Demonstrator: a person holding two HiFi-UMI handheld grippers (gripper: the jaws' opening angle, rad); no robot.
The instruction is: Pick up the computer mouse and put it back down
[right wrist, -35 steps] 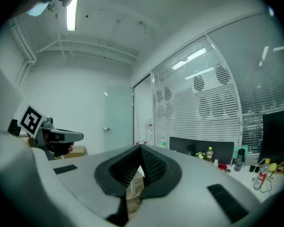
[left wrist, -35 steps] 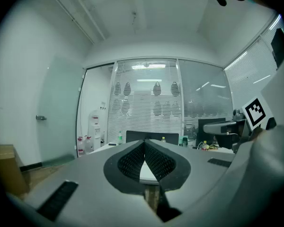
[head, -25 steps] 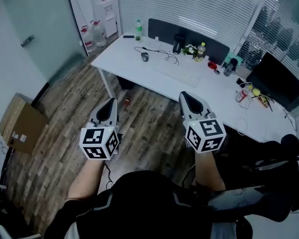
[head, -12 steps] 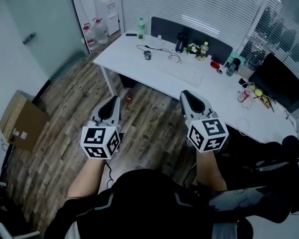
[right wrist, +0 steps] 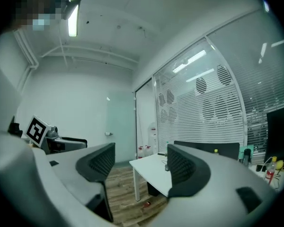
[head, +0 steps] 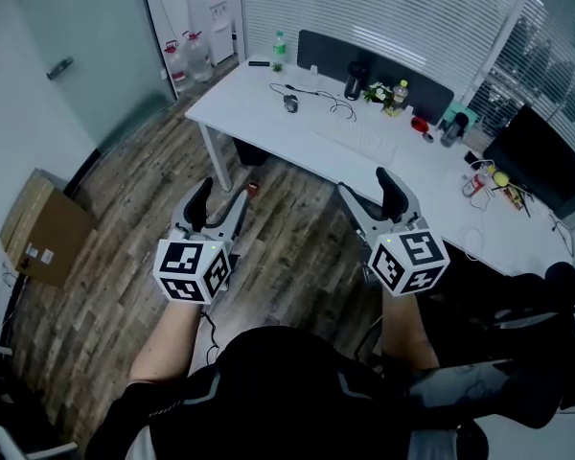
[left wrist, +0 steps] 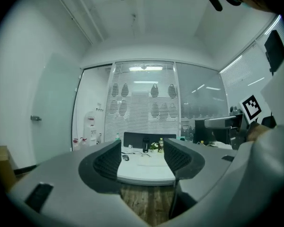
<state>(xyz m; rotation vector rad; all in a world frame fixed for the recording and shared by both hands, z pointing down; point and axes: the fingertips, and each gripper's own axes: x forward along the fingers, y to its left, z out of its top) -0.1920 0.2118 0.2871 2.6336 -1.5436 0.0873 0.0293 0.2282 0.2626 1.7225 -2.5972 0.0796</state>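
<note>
A dark computer mouse (head: 290, 104) lies on the far left part of the white desk (head: 268, 123), its cable trailing right. It looks small in the left gripper view (left wrist: 126, 158) and sits by the right jaw's edge in the right gripper view (right wrist: 166, 167). Both grippers hover level over the wood floor, well short of the desk. The left gripper (head: 220, 197) is opening, with nothing between its jaws (left wrist: 142, 157). The right gripper (head: 364, 182) is opening as well, holding nothing (right wrist: 137, 162).
A white keyboard (head: 355, 142), bottles, a black flask (head: 354, 81) and a dark monitor (head: 532, 156) share the desk. A cardboard box (head: 38, 233) stands at the left wall, water jugs (head: 190, 57) in the far corner, a black chair (head: 527, 300) at the right.
Both grippers' jaws have spread apart from shut. The hands have stayed in about the same place over the floor.
</note>
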